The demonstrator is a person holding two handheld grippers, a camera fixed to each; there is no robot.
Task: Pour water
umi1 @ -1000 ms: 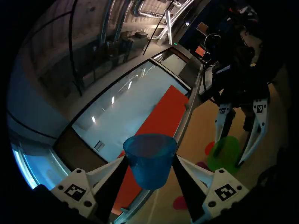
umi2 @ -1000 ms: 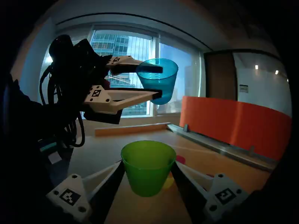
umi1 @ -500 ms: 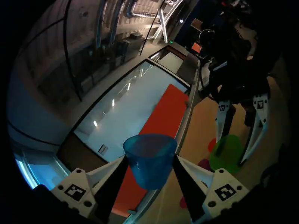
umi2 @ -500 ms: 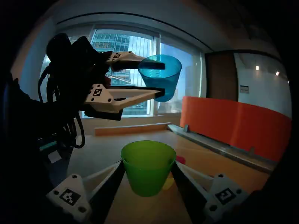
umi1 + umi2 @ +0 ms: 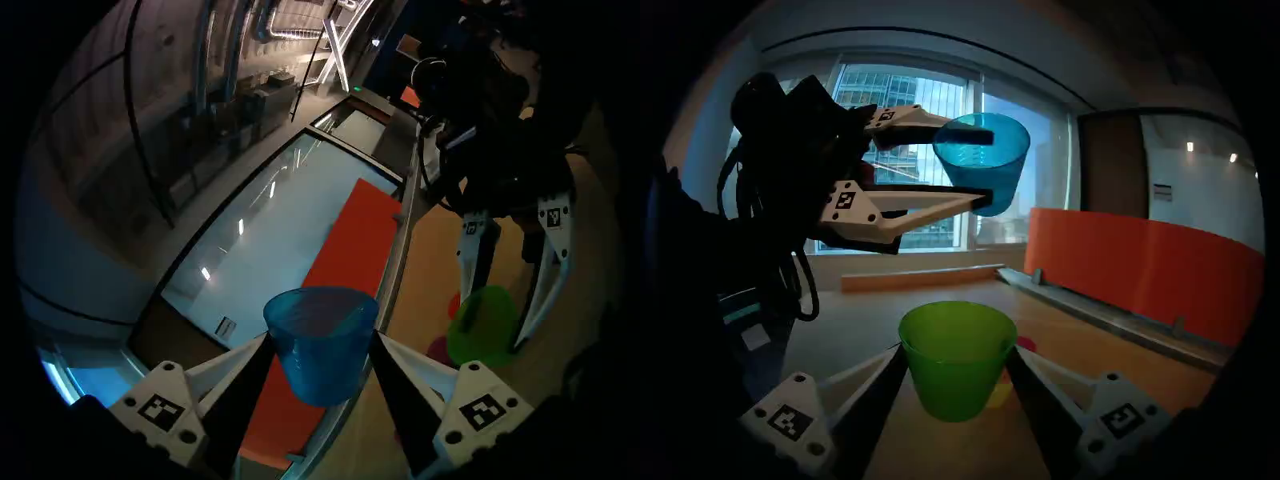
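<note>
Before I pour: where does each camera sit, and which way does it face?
Left gripper view: on left tongs holding blue translucent plastic cup, rolled, facing orange partition.
Right gripper view: on right tongs holding green translucent plastic cup, level, facing window.
Shared: each shows the other tongs and cup, plus the partition.

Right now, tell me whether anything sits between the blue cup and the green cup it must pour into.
Nothing visible does. The left gripper holds the blue cup higher than the green cup in the right gripper, with open air between them in the right gripper view.
</note>
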